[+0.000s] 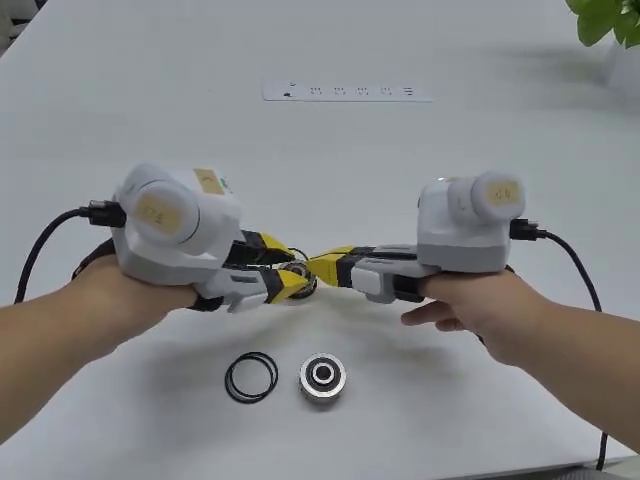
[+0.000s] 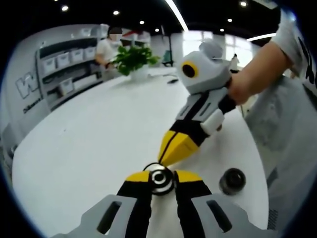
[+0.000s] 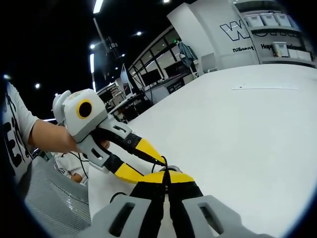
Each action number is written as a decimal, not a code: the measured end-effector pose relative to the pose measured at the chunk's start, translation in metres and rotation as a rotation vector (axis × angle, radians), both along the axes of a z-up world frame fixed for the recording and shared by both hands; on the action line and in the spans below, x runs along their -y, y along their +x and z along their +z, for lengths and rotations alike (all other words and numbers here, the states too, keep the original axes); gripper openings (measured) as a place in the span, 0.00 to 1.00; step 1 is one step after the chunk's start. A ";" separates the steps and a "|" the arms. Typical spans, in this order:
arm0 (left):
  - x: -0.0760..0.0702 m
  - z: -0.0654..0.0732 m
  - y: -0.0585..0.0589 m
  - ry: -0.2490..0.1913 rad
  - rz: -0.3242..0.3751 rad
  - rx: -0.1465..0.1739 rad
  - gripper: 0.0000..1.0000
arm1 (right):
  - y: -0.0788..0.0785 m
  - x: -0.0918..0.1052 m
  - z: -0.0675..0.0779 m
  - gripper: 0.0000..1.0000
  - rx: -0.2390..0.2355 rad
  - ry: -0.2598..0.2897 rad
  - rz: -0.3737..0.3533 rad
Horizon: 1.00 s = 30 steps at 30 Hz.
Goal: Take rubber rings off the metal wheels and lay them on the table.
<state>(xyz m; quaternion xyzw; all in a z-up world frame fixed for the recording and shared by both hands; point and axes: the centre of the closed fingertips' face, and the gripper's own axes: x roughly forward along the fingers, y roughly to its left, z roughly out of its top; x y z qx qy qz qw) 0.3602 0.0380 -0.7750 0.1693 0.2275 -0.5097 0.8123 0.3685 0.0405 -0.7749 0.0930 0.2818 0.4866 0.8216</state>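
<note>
Working over the white worktop (image 1: 420, 160), I am holding the left gripper (image 1: 293, 282) tip to tip with the right gripper (image 1: 320, 268). The left jaws are clamping a metal wheel (image 2: 161, 179), and the right jaws are pinching narrow on its rubber ring (image 2: 150, 166). A second metal wheel (image 1: 322, 378) is lying beside the loose rubber rings (image 1: 250, 377) on the worktop's near edge.

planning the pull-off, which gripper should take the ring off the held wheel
The right gripper: its jaws look pinched shut on the rubber ring, while the left gripper clamps the metal wheel and can just hold it steady.
</note>
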 end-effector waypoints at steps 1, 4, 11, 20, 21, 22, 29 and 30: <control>0.000 0.001 -0.002 -0.001 -0.006 0.000 0.20 | 0.000 0.000 0.001 0.00 -0.002 0.004 -0.002; 0.000 0.006 -0.006 -0.011 -0.014 0.004 0.21 | 0.000 0.000 0.003 0.00 0.001 0.008 -0.003; 0.001 0.017 -0.009 -0.050 -0.011 0.007 0.25 | -0.001 0.000 0.007 0.00 -0.004 0.020 -0.002; -0.003 0.029 -0.014 -0.076 -0.013 0.025 0.31 | -0.004 -0.001 0.012 0.00 -0.011 0.038 0.007; -0.004 0.031 -0.014 -0.079 -0.012 0.026 0.32 | -0.004 -0.002 0.012 0.00 -0.012 0.040 0.008; -0.005 0.031 -0.015 -0.080 -0.013 0.026 0.33 | -0.004 -0.002 0.013 0.00 -0.012 0.041 0.010; -0.011 0.038 -0.016 -0.091 -0.010 0.033 0.38 | -0.007 -0.003 0.016 0.00 -0.018 0.050 0.019; -0.011 0.038 -0.016 -0.091 -0.010 0.033 0.39 | -0.007 -0.004 0.016 0.00 -0.018 0.050 0.021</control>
